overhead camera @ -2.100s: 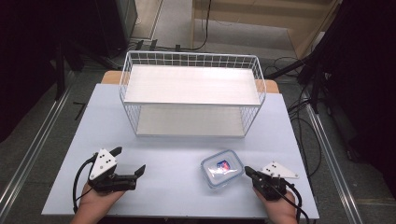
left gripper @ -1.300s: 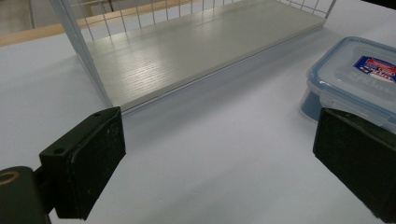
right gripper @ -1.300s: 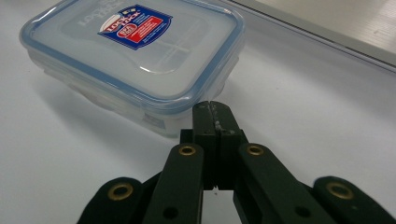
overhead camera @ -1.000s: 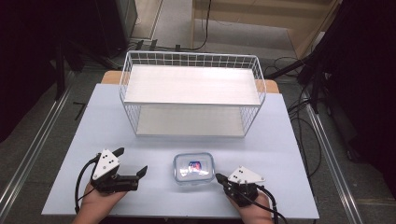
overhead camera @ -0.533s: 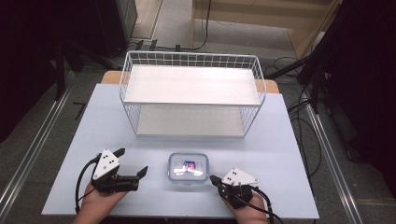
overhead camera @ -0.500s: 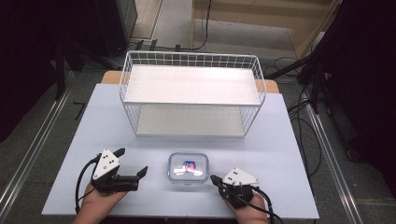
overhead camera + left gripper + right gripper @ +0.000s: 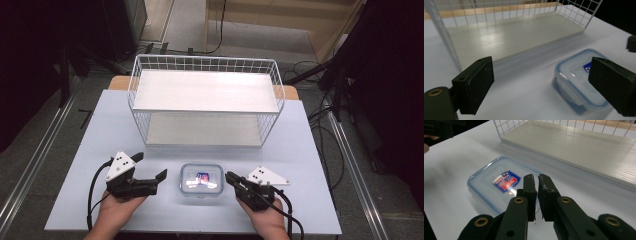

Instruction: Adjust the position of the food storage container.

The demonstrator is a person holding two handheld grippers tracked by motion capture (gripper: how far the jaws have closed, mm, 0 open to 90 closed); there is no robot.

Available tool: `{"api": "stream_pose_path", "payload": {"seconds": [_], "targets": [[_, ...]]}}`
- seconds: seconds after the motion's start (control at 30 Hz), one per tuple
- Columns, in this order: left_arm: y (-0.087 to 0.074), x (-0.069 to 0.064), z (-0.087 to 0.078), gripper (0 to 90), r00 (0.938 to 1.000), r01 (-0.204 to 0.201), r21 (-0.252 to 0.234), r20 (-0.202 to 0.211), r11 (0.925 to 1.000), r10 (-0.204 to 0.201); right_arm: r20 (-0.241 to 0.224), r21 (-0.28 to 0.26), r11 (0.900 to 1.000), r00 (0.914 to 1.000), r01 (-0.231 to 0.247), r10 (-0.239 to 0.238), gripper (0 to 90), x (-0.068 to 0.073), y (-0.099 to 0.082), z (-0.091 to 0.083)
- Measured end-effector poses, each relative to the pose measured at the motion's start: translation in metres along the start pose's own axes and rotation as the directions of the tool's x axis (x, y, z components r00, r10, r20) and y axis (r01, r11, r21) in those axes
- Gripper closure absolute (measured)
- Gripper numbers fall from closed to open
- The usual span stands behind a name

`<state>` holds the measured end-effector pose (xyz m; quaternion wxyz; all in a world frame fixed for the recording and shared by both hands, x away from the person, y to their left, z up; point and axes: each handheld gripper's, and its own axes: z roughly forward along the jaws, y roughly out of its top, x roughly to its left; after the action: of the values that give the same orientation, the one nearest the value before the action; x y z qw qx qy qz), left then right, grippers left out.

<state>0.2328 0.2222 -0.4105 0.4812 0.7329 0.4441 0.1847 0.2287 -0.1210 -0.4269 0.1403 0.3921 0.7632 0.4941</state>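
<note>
The box (image 7: 201, 180) now sits at the near middle of the worktop (image 7: 100, 130), between the two grippers, having slid from its spot at the right, toward 9 o'clock, over the last two seconds. The right gripper (image 7: 231, 178) has travelled with it and rests against the box's 3 o'clock edge; in the right gripper view its jaws are all but closed, with only a thin slit between them, gripping nothing, their tips over the lid's near rim (image 7: 499, 182). So this reads as a push with closed jaws, not a carry.

The left gripper (image 7: 161, 176) has hardly moved: it waits just off the box's 9 o'clock side, not touching, with jaws spread wide. In the left gripper view the box (image 7: 576, 80) lies partly behind the right-hand jaw.

The lid is on. The rack (image 7: 205, 65) stands at 12 o'clock from the box, both shelves bare. My judgement: the box is now centred for a two-sided hold or a handover to the left gripper, likely bound for a shelf.
</note>
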Motion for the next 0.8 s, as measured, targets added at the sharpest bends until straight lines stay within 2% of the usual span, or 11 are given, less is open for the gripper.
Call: {"api": "stream_pose_path", "payload": {"seconds": [0.07,0.13,0.17,0.23,0.3,0.43,0.57,0.67,0.8], "targets": [[-0.004,-0.003,0.009,7.4,0.9994,0.013,0.035,0.032,0.9993,-0.015,-0.002,0.007,0.9998,0.9998,-0.018,0.018,81.9,-0.001,0.001,0.006],[-0.010,-0.004,0.019,8.3,0.9968,0.032,0.093,0.070,0.9952,-0.039,-0.007,0.012,0.9997,0.9998,-0.019,0.019,78.7,-0.001,-0.001,0.009],[-0.013,-0.004,0.023,8.4,0.9948,0.049,0.120,0.083,0.9916,-0.059,-0.008,0.013,0.9998,0.9998,-0.018,0.018,76.0,-0.001,-0.002,0.010],[-0.018,-0.005,0.031,8.4,0.9863,0.091,0.162,0.122,0.9825,-0.112,-0.011,0.022,0.9991,0.9993,-0.036,0.037,71.2,-0.002,-0.004,0.011],[-0.020,-0.005,0.036,8.5,0.9796,0.118,0.181,0.140,0.9764,-0.144,-0.009,0.032,0.9980,0.9985,-0.054,0.054,64.7,-0.004,-0.006,0.013],[-0.021,-0.005,0.041,11.8,0.9737,0.133,0.192,0.158,0.9725,-0.164,-0.015,0.051,0.9953,0.9965,-0.082,0.083,54.6,-0.004,-0.011,0.017],[-0.025,-0.008,0.045,12.9,0.9632,0.158,0.211,0.182,0.9646,-0.198,-0.034,0.064,0.9912,0.9925,-0.115,0.118,44.0,-0.005,-0.014,0.020],[-0.027,-0.009,0.049,13.4,0.9538,0.179,0.226,0.199,0.9575,-0.225,-0.037,0.079,0.9851,0.9870,-0.153,0.156,38.7,-0.007,-0.016,0.023],[-0.031,-0.011,0.055,13.9,0.9402,0.199,0.255,0.223,0.9464,-0.257,-0.055,0.099,0.9731,0.9752,-0.208,0.214,33.3,-0.011,-0.017,0.026]]}}
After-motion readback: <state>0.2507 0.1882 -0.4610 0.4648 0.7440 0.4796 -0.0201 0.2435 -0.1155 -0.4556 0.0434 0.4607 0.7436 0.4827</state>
